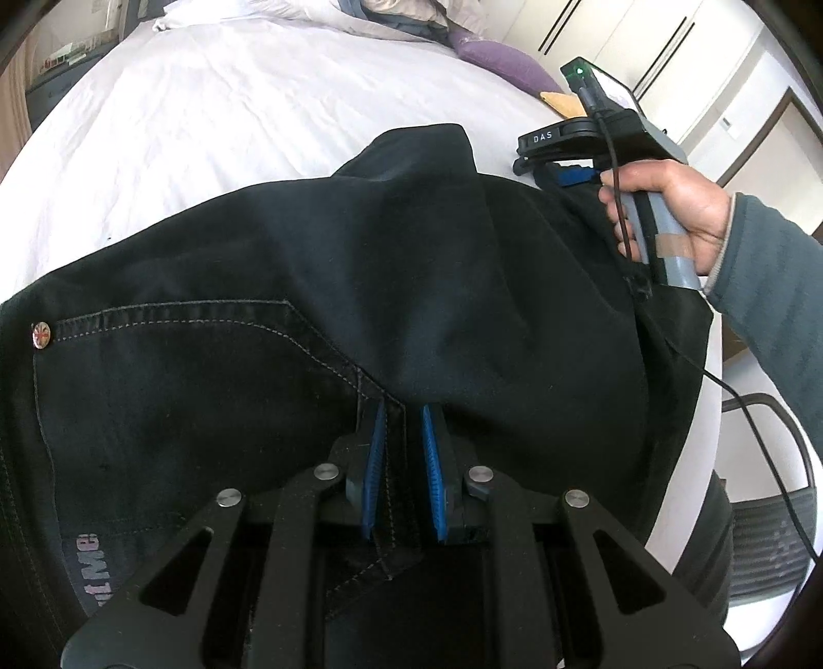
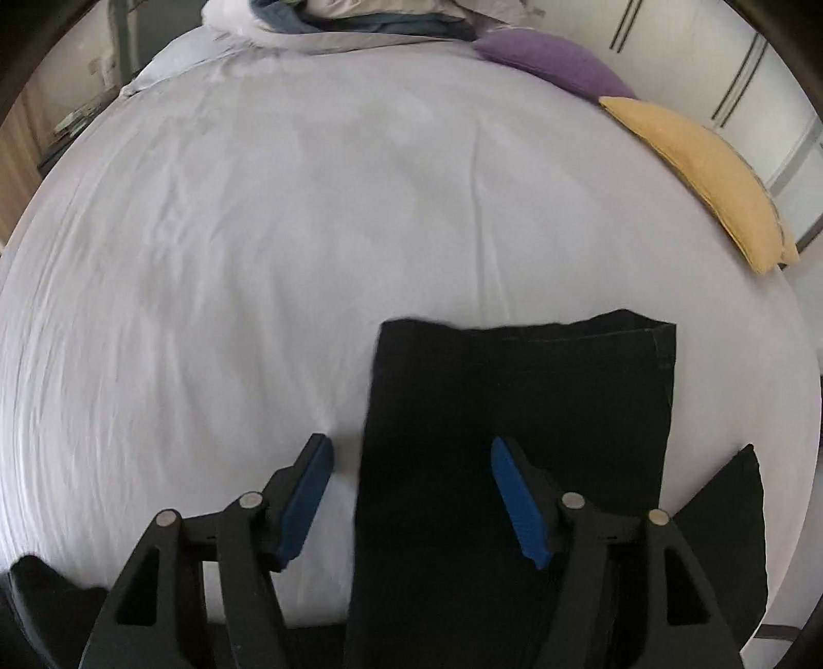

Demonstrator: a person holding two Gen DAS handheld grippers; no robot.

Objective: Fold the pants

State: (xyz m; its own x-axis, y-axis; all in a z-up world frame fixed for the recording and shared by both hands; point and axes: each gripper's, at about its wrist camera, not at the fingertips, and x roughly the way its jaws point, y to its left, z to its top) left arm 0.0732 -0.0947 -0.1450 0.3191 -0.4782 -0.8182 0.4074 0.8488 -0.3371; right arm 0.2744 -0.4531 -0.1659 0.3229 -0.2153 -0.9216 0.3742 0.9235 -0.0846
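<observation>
Black pants (image 1: 360, 288) lie on a white bed (image 1: 206, 113). In the left wrist view my left gripper (image 1: 401, 411) is shut on the pants at the seat seam near the back pocket. My right gripper (image 1: 555, 170), held in a hand, sits at the pants' far right side. In the right wrist view my right gripper (image 2: 411, 453) is open, its blue pads (image 2: 514, 494) straddling the left edge of a pant leg (image 2: 514, 411) that lies flat, hem away from me.
A purple pillow (image 2: 550, 56) and a yellow pillow (image 2: 710, 175) lie at the bed's far right edge. Piled bedding (image 2: 360, 20) sits at the head. A chair (image 1: 771, 514) stands beside the bed. Wardrobe doors (image 1: 668, 46) are behind.
</observation>
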